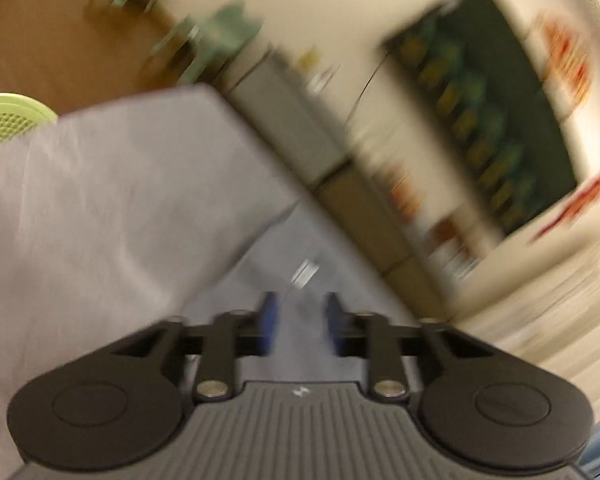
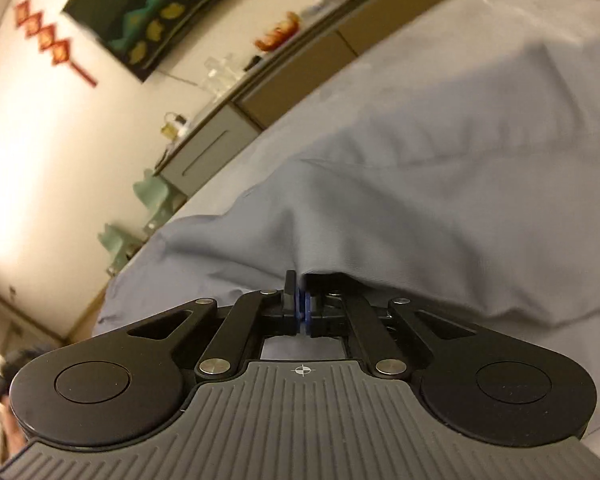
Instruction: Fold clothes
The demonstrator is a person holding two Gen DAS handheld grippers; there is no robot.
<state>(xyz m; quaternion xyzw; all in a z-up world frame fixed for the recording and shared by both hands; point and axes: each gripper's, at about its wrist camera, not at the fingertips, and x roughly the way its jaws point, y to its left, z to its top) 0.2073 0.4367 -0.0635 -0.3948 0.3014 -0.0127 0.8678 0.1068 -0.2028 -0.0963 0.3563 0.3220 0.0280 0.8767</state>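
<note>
The right gripper (image 2: pixel 302 312) has its fingers pressed together on a raised fold of the grey-blue garment (image 2: pixel 440 152), and the cloth rises like a small tent from the pinch. The garment spreads wide over the surface in front of this gripper, up to the far right of the view. In the blurred left wrist view, the left gripper (image 1: pixel 300 322) has its fingers partly open, and I see nothing between them. A pale part of the garment (image 1: pixel 112 184) lies to the left of them, apart from the pads. A light green basket (image 1: pixel 8 120) stands at the far left edge. I judge that the step in hand is taking hold for a fold. Next, the left fingers probably need to catch another edge.
</note>
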